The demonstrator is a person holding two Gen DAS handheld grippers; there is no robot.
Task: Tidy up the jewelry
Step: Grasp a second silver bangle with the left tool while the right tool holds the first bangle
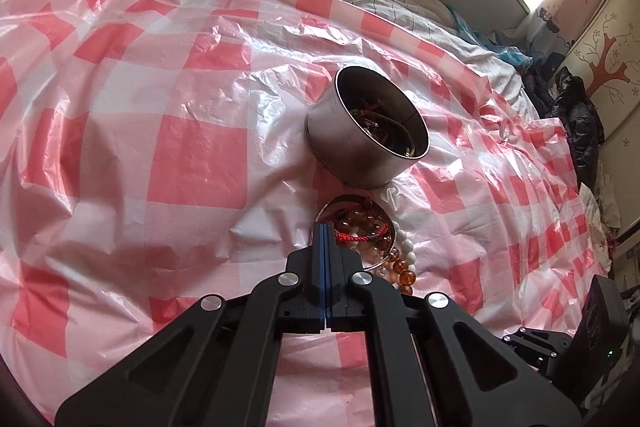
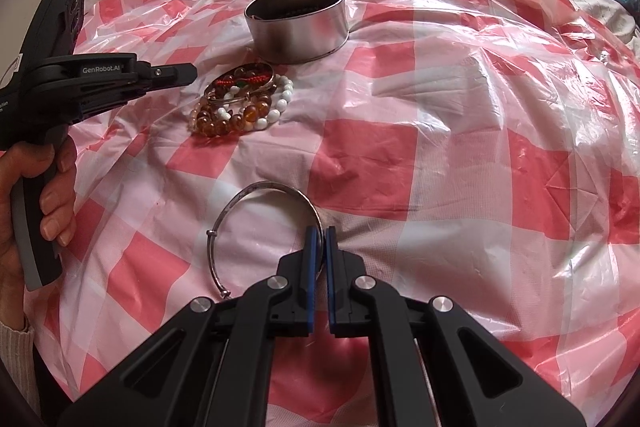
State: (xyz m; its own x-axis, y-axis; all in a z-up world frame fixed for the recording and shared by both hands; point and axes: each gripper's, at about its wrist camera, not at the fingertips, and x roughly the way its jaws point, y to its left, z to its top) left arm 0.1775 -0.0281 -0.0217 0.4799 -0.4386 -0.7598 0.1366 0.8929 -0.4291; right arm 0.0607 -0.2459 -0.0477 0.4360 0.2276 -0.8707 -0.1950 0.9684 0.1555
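On the side of the left gripper (image 2: 192, 71) we are reading "GenRobot.AI" in pale letters; a second line of print near the handle is too cut off to read. A hand (image 2: 36, 187) is wrapping around that gripper's grey-edged handle.

We are looking at a silver bangle (image 2: 256, 227), a thin open hoop with a small knot-like slider on its left side and a loose end curling near the right gripper's arm. It is lying roughly flat over the pink-and-white checked plastic sheet (image 2: 440, 147), its wider span running left to right across the right wrist view. The right gripper (image 2: 320, 233) is pinching the hoop's right edge between its blue pads, jaws nearly together.

Farther off, a pile of bracelets (image 1: 372, 231) is lying on the sheet: amber beads, white beads, a red braided cord and a thin metal ring. The left gripper's jaws are pressing fully together with its tip at the pile's left edge; we cannot tell whether anything is caught between them.

Just beyond the pile, a round metal tin (image 1: 360, 131) is standing open, with more jewelry showing dark inside.
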